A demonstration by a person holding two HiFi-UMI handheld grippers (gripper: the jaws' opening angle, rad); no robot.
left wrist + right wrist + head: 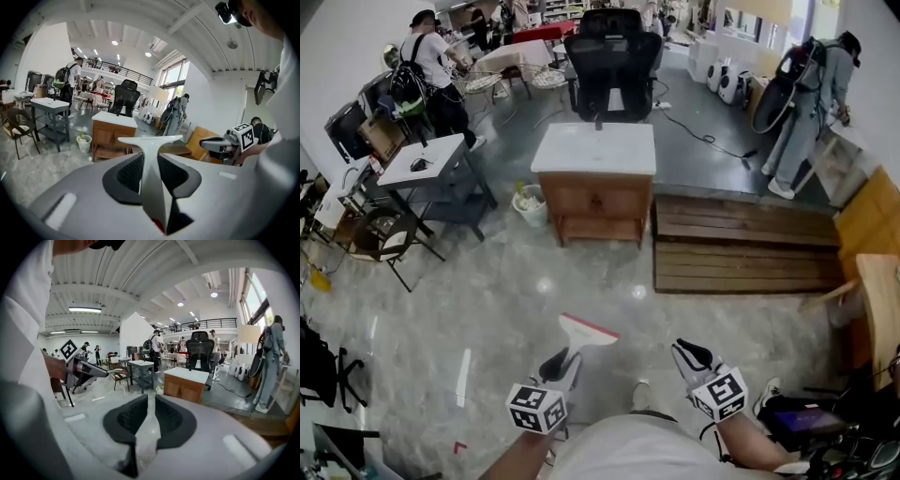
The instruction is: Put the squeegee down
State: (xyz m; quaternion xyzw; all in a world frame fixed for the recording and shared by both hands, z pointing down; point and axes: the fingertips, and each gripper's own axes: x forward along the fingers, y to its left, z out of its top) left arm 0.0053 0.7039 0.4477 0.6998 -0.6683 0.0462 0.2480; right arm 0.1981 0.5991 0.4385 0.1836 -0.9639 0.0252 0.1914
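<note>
My left gripper (562, 361) is shut on the handle of a white squeegee (586, 331) with a red edge along its blade. The blade points forward, held above the grey floor. In the left gripper view the white handle (150, 154) runs between the two black pads (129, 173) and the T-shaped head spreads just beyond them. My right gripper (694, 354) hovers to the right at about the same height. The right gripper view shows its pads (129, 418) standing a narrow gap apart with only floor between them.
A wooden cabinet with a white top (595, 150) stands ahead, a white bucket (530, 204) at its left. A wooden pallet (741, 244) lies to the right. A black office chair (614, 61) is behind the cabinet. A grey table (431, 159) and people stand farther off.
</note>
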